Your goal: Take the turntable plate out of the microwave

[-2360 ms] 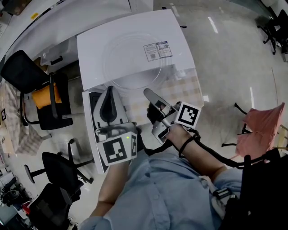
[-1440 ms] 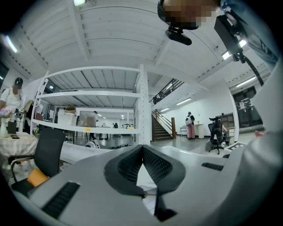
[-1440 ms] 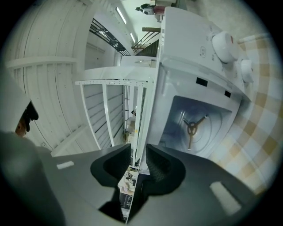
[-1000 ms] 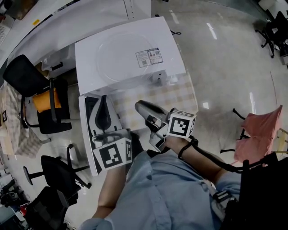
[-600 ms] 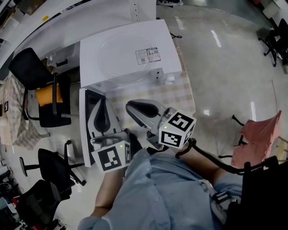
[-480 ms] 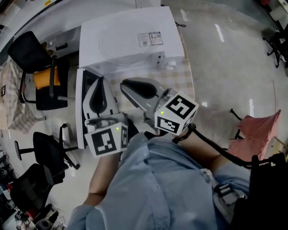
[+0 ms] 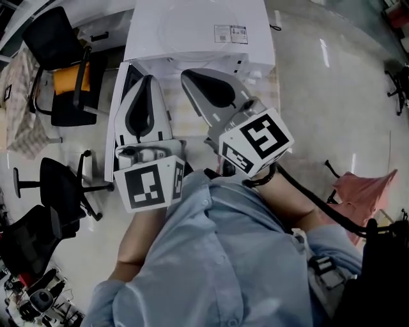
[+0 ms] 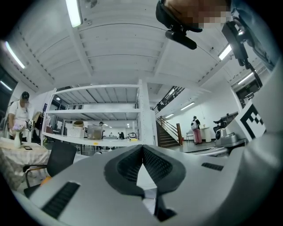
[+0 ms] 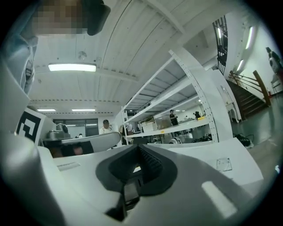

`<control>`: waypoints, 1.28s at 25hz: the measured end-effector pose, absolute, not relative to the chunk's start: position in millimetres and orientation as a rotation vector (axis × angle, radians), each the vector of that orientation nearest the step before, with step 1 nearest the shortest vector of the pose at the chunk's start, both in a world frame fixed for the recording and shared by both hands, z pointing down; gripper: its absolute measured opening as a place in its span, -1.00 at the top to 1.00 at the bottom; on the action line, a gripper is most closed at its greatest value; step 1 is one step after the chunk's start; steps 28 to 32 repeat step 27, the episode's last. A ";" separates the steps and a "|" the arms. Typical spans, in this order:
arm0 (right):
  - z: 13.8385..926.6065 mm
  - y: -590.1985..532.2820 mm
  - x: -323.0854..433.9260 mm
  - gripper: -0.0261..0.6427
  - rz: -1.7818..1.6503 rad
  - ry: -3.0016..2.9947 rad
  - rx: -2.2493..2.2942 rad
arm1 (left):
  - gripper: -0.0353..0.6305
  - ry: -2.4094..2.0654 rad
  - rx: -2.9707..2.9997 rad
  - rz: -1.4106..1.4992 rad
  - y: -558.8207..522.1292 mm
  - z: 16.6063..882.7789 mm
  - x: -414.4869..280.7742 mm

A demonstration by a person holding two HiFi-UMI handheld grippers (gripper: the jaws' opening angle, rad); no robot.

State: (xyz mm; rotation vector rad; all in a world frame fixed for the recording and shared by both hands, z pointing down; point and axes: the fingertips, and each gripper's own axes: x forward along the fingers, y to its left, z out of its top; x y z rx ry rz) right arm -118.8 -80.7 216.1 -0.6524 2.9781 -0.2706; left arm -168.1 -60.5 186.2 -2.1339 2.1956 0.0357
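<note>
The white microwave [image 7: 198, 38] stands at the top of the head view, and its labelled top also shows in the right gripper view [image 9: 230, 165]. A clear glass turntable plate [image 7: 192, 16] lies faintly visible on that top. The microwave door [image 7: 120, 89] hangs open at the left. My left gripper [image 7: 146, 80] is raised in front of the door, shut with nothing in it [image 8: 142, 148]. My right gripper [image 7: 186, 74] is held up level in front of the microwave. Its jaws have just been closing with nothing between them and now meet [image 9: 138, 148].
A black chair with an orange cushion [image 7: 64, 83] and more black chairs [image 7: 57, 185] stand at the left. A pink-covered chair [image 7: 361, 191] is at the right. A checked cloth [image 7: 271, 89] lies under the microwave. White shelving [image 8: 101, 114] and distant people show beyond.
Both grippers have risen toward the head camera. The right gripper has rolled over and its open jaws have closed empty. The microwave now sits at the top edge of the head view.
</note>
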 end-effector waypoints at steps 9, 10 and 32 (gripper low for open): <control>208.4 -86.4 -117.8 0.92 -0.219 2.956 -0.684 | 0.87 2.193 -2.120 0.043 -59.5 181.6 -172.0; 208.9 -85.9 -118.3 0.92 -0.221 2.957 -0.681 | 0.87 2.195 -2.122 0.043 -59.3 182.4 -172.3; 212.4 -84.5 -119.5 0.92 -0.227 2.964 -0.672 | 0.87 2.218 -2.129 0.044 -58.9 189.2 -173.9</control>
